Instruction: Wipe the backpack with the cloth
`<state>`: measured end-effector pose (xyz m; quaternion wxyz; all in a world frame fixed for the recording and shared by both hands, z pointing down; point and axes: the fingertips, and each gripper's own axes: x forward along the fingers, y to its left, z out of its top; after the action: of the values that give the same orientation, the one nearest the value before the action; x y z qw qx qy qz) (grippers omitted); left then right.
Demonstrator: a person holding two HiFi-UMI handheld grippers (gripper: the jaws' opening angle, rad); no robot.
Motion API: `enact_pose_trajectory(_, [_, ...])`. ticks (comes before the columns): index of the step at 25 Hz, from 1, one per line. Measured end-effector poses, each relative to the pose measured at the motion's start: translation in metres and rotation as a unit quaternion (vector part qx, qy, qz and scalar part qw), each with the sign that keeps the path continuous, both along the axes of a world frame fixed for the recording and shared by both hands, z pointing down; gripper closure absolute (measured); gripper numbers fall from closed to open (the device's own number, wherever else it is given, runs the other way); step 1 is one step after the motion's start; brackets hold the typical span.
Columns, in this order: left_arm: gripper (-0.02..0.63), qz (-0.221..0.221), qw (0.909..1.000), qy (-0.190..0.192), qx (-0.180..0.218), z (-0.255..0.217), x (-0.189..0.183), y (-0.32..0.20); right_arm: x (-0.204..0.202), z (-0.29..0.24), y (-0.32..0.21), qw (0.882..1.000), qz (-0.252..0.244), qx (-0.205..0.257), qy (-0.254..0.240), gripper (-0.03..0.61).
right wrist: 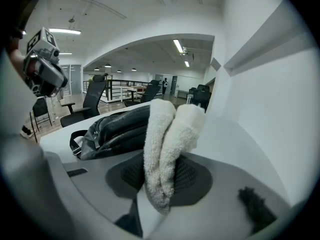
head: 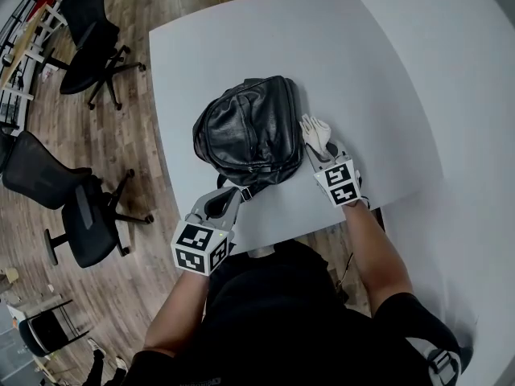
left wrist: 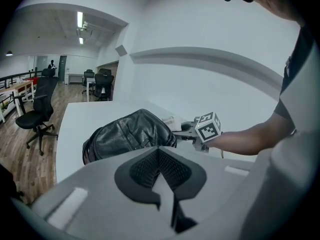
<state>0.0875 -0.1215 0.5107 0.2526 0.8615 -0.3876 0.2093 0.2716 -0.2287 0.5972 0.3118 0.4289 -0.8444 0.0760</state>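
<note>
A black leather backpack (head: 248,131) lies on the white table (head: 354,71), also seen in the left gripper view (left wrist: 127,134) and the right gripper view (right wrist: 112,129). My right gripper (head: 320,153) is shut on a folded white cloth (right wrist: 167,144), held just right of the backpack; the cloth (head: 315,133) sticks out past the jaws. My left gripper (head: 223,203) is at the backpack's near edge by a strap (head: 251,190), its jaws closed with nothing between them (left wrist: 160,176).
Black office chairs (head: 92,30) stand on the wood floor left of the table; another (head: 76,207) is nearer. The table's near edge (head: 265,236) runs just in front of the person's body.
</note>
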Motion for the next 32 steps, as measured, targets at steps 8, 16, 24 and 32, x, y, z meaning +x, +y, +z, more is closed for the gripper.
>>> enact_pose_trajectory(8, [0.607, 0.020, 0.9997, 0.001, 0.011, -0.009, -0.006, 0.008, -0.003, -0.003, 0.020, 1.000, 0.018, -0.006, 0.003, 0.466])
enact_pose_trajectory(16, [0.607, 0.030, 0.9995, 0.003, 0.013, -0.012, -0.022, 0.019, -0.006, -0.005, 0.041, 0.999, 0.041, -0.011, 0.004, 0.466])
enact_pose_trajectory(24, [0.607, 0.039, 0.9991, 0.010, 0.016, -0.013, -0.033, 0.024, -0.010, -0.010, 0.053, 0.997, 0.073, -0.019, 0.002, 0.466])
enact_pose_trajectory(32, [0.607, 0.050, 0.9983, 0.023, 0.018, -0.015, -0.042, 0.027, -0.017, -0.023, 0.059, 0.995, 0.100, -0.021, -0.002, 0.466])
